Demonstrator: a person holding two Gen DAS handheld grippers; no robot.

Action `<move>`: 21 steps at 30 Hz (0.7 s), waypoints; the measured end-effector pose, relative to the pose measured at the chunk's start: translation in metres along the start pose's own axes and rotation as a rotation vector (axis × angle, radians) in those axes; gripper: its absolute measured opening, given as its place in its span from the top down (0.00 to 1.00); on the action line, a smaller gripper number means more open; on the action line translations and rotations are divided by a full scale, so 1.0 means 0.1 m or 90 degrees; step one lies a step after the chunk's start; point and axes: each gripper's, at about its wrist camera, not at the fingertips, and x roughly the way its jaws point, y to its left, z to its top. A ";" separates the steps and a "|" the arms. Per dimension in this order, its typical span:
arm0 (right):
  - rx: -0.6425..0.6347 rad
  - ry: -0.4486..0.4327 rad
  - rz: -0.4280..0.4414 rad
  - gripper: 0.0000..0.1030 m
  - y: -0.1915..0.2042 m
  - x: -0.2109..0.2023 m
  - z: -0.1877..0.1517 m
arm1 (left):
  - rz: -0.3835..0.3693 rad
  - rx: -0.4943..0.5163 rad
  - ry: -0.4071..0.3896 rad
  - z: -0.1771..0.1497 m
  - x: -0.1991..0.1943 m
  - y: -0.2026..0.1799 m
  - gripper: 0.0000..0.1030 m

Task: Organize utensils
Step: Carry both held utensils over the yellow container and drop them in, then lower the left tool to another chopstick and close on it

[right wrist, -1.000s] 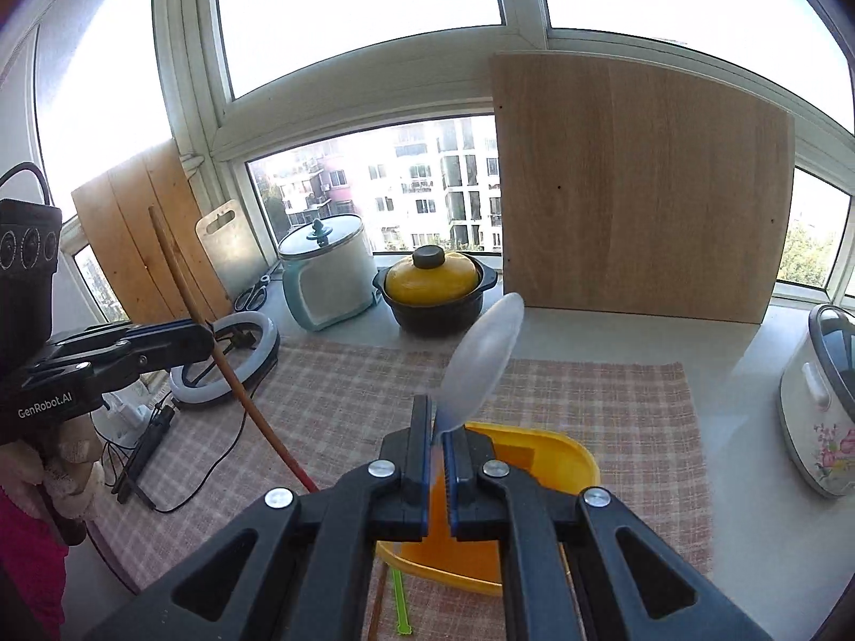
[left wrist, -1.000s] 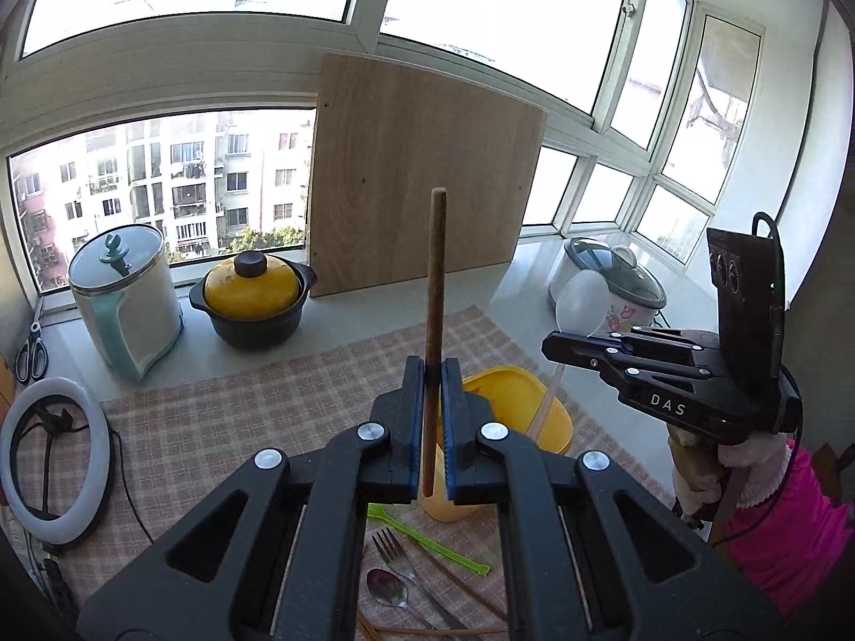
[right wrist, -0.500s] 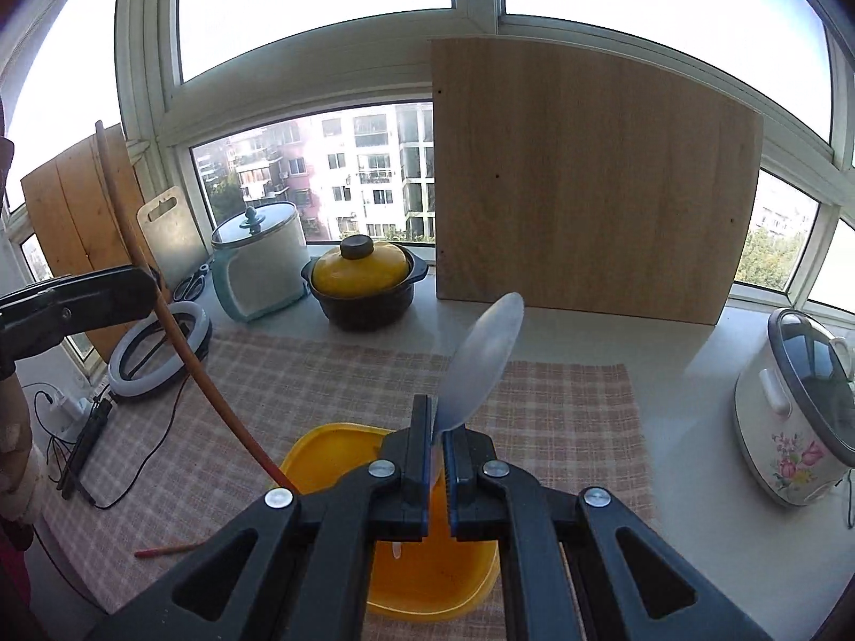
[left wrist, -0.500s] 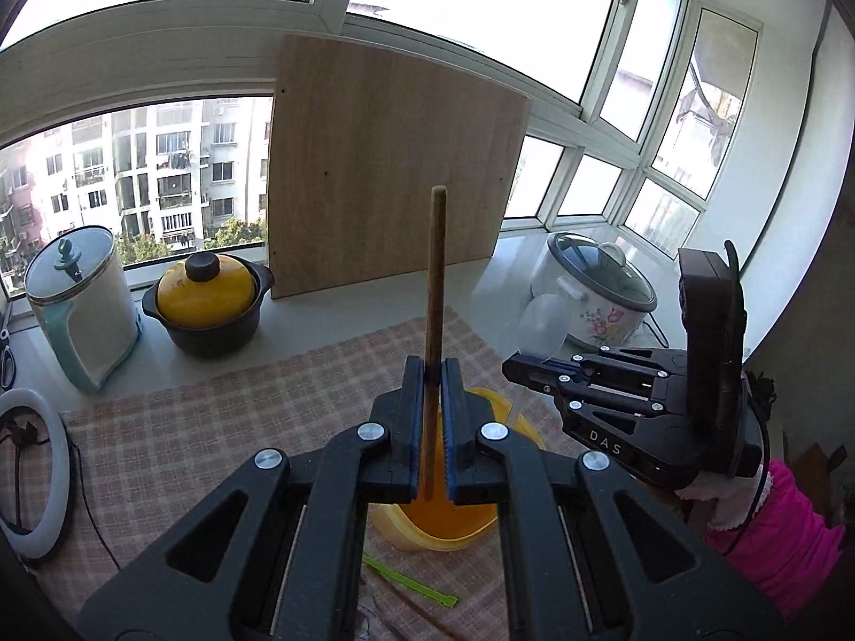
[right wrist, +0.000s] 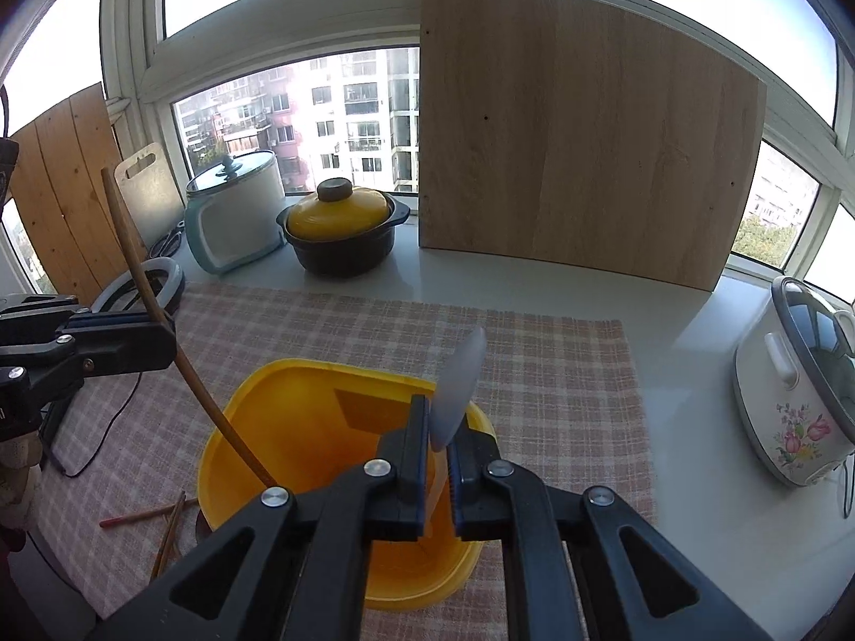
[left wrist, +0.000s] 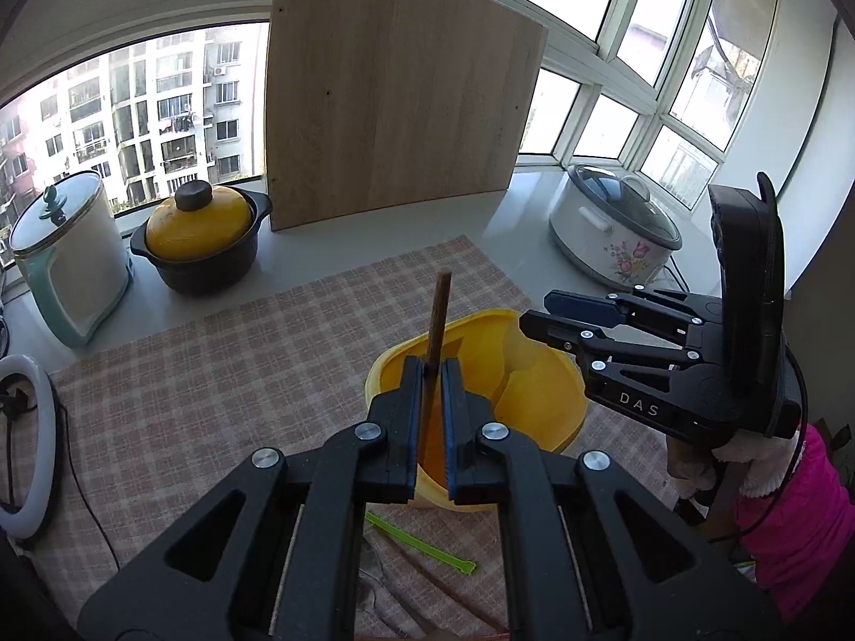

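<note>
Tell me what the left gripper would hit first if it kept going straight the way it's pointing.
Most likely the yellow bin: the left gripper points down into its opening, with the wooden stick between its fingers. Depth is uncertain.
</note>
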 end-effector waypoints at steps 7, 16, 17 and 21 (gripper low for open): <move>0.012 -0.031 -0.008 0.32 -0.02 -0.18 -0.04 | 0.027 0.017 -0.015 -0.07 -0.17 -0.01 0.50; 0.003 -0.073 -0.013 0.20 0.04 -0.53 -0.24 | 0.042 0.005 -0.049 -0.29 -0.52 0.15 0.50; 0.000 -0.077 -0.012 0.20 0.06 -0.58 -0.26 | 0.045 0.002 -0.051 -0.33 -0.56 0.18 0.50; -0.023 -0.084 0.011 0.20 0.18 -0.72 -0.36 | 0.051 -0.026 -0.056 -0.53 -0.68 0.34 0.50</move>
